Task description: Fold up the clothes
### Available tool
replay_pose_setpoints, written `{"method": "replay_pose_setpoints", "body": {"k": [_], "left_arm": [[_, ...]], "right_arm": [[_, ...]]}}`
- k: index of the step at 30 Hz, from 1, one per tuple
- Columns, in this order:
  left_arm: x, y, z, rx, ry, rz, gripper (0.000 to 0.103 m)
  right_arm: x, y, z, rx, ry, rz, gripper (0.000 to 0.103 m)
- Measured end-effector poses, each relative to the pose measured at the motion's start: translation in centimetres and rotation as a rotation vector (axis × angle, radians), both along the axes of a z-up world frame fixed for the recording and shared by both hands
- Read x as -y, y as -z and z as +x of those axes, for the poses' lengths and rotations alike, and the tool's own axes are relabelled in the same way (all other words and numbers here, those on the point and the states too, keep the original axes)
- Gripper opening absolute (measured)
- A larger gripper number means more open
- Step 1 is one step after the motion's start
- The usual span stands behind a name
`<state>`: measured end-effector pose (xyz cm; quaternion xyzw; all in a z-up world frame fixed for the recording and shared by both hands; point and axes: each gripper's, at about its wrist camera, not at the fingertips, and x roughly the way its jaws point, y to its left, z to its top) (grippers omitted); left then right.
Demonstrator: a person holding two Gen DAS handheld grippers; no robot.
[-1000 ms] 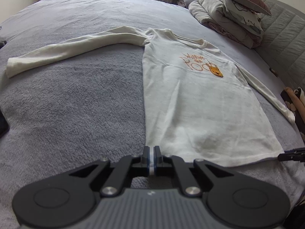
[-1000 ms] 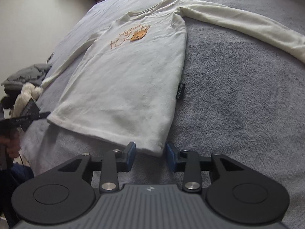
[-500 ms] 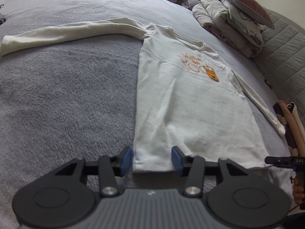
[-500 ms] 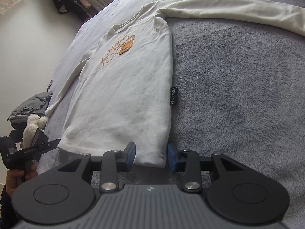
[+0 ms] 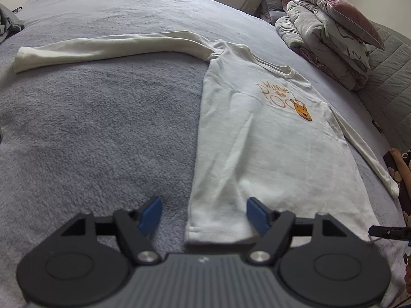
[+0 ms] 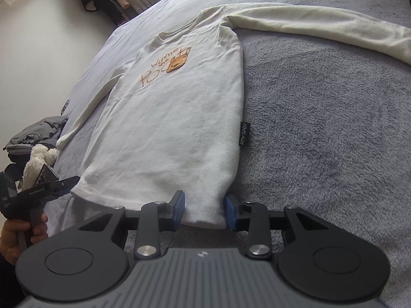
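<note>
Both grippers are straddling the hem corner of a cream shirt (image 5: 262,138) on a grey bed (image 5: 102,118): the left gripper (image 5: 204,214), fingers still opening, and the right gripper (image 6: 204,210), fingers released, are risking pinching bedcover fleece.

A grey fleece blanket (image 5: 102,118) is spread over the bed. Folded bedding (image 5: 323,43) topped by a mauve pillow (image 5: 341,10) is stacked at the bed's far right corner. Beside the bed's edge, grey clothes (image 6: 36,136) and a white plush toy (image 6: 38,161) are piled.
</note>
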<state>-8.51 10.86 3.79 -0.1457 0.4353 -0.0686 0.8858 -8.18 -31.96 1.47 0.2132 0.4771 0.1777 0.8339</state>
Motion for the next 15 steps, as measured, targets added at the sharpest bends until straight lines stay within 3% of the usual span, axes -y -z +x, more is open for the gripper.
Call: {"method": "replay_pose_setpoints", "body": {"k": [5, 8, 12, 15], "left_arm": [[0.9, 0.2, -0.1, 0.015, 0.028, 0.029, 0.094], [1.1, 0.2, -0.1, 0.02, 0.03, 0.033, 0.095], [1.0, 0.0, -0.2, 0.016, 0.012, 0.021, 0.091], [0.1, 0.0, -0.2, 0.004, -0.018, -0.012, 0.082]], "right_arm": [[0.0, 0.1, -0.1, 0.005, 0.013, 0.005, 0.037], [-0.1, 0.1, -0.1, 0.013, 0.037, 0.017, 0.037], [-0.1, 0.2, 0.1, 0.004, 0.072, 0.039, 0.038], [-0.3, 0.0, 0.1, 0.006, 0.062, 0.031, 0.038]]}}
